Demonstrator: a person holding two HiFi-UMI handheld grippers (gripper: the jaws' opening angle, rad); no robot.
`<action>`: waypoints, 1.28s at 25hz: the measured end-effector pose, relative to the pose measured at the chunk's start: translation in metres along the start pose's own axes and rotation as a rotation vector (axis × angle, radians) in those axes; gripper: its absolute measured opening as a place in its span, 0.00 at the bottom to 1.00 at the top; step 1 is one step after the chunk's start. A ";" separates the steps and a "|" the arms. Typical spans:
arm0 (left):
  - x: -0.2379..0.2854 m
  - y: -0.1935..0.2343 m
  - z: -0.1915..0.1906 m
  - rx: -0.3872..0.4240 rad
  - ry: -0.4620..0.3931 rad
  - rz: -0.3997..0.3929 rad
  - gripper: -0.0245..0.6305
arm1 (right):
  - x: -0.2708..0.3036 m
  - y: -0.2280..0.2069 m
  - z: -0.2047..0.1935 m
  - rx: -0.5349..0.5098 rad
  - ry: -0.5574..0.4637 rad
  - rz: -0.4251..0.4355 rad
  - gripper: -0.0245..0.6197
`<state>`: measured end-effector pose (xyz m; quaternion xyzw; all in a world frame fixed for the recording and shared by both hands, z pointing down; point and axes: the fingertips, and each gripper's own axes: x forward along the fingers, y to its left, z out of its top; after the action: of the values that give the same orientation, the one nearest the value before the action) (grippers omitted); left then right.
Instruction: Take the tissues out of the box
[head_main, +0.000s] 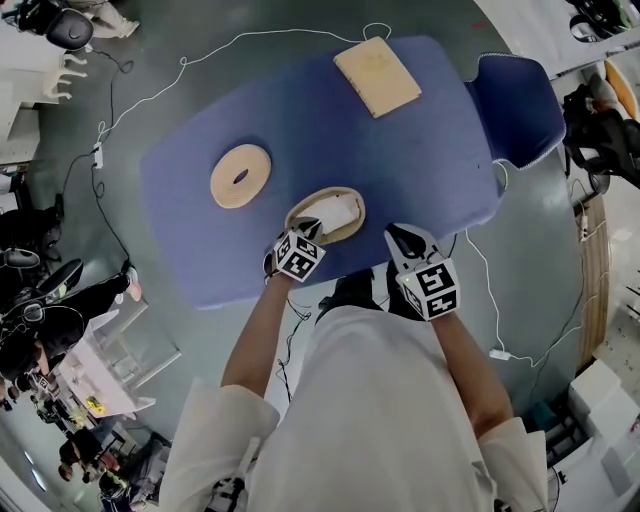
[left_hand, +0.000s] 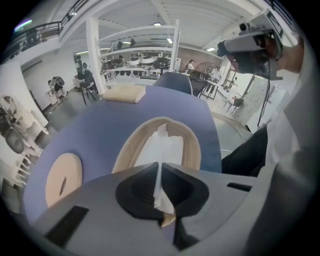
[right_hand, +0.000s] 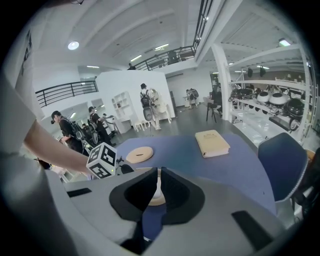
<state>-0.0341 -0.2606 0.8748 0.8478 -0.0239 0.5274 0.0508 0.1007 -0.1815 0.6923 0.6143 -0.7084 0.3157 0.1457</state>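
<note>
- Blue table (head_main: 180, 200); bearing everything below
- Beige rectangular block (head_main: 377, 76); at far edge, well apart
- Round slotted disc (head_main: 240, 176); flat, left of box
- Oval tissue box (head_main: 357, 225); open, at near edge
- Left gripper (head_main: 312, 230); over box, jaws clamped on a tissue (left_hand: 159, 187)
- Right gripper (head_main: 402, 238); just right of box, jaws together, empty
- White tissues (left_hand: 162, 147); stacked in box, one pinched upright

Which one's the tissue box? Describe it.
On the blue table, look at the near edge, under the left gripper. The oval wooden tissue box there lies open showing white tissue, unlike the slotted round wooden disc and the flat rectangular tan block.
</note>
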 end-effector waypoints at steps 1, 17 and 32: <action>-0.005 0.000 0.002 -0.009 -0.013 0.007 0.06 | -0.002 0.000 0.001 -0.002 -0.003 0.001 0.11; -0.092 0.001 0.039 -0.247 -0.264 0.130 0.06 | -0.024 -0.006 0.028 -0.068 -0.052 0.060 0.11; -0.207 0.001 0.081 -0.391 -0.492 0.283 0.06 | -0.037 0.005 0.090 -0.188 -0.119 0.155 0.10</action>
<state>-0.0535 -0.2735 0.6535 0.9120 -0.2536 0.2944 0.1312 0.1196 -0.2091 0.6004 0.5591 -0.7875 0.2213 0.1353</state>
